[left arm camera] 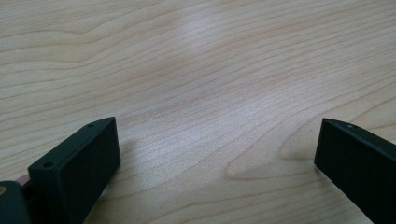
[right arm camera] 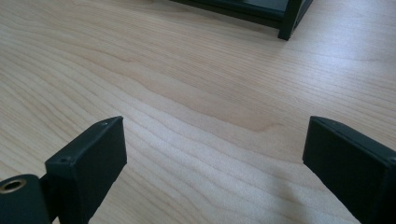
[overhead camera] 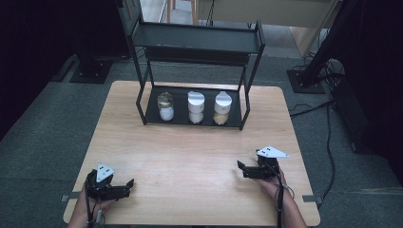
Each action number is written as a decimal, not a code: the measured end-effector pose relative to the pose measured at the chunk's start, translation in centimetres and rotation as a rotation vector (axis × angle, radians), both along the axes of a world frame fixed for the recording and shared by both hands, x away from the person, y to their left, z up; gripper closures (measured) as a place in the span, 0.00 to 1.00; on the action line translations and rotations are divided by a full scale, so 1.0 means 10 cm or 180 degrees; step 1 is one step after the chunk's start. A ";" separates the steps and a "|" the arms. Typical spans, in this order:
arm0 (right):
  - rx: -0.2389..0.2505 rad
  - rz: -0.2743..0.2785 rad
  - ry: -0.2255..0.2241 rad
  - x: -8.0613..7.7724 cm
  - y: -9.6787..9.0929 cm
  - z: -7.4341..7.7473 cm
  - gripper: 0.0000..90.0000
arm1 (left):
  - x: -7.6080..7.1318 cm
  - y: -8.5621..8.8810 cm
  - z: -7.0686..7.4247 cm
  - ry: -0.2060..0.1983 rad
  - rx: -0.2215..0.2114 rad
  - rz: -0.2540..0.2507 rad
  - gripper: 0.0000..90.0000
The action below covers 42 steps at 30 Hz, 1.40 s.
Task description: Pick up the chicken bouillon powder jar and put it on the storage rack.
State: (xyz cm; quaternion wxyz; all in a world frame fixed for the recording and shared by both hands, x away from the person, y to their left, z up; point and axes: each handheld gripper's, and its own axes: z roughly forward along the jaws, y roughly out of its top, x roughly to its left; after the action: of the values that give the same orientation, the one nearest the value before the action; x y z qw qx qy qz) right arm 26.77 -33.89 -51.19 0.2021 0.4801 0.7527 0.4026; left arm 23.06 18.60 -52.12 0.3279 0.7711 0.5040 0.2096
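Both grippers rest apart on the bench (overhead camera: pixel 190 166), jaws wide and empty. The three jars (overhead camera: pixel 195 107) stand on the rack's (overhead camera: pixel 142 102) lower shelf; right gripper (overhead camera: pixel 241 167) should approach the nearest jar level, left gripper (overhead camera: pixel 129 184) waiting.

My left tongs (left arm camera: pixel 217 149) stand with their two black jaws spread wide, one rising at the lower left and the other at the lower right, with nothing between them. Below and ahead lies the pale wooden desk (left arm camera: pixel 201 70), its grain running in long wavy lines, each jaw casting a soft shadow on it.
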 end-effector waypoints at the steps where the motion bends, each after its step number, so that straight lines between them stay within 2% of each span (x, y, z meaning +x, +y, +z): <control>1: 0.0002 -0.0003 0.0001 -0.01 -0.01 0.00 0.07 | 0.00 0.00 0.00 -0.0001 0.0001 -0.0001 0.00; 17: -0.0018 -0.0057 0.0032 -0.21 -0.16 0.00 0.07 | 0.00 0.00 0.00 0.0001 0.0004 0.0006 0.00; 42: 0.0046 -0.0146 0.0056 -0.51 -0.46 -0.01 0.07 | 0.00 0.00 0.00 -0.0001 0.0014 0.0027 0.00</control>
State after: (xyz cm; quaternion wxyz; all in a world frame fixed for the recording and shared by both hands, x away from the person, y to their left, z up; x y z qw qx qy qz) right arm 21.62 -38.48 -51.27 0.2012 0.5022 0.7403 0.3991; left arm 23.08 18.59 -52.12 0.3253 0.7697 0.5067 0.2122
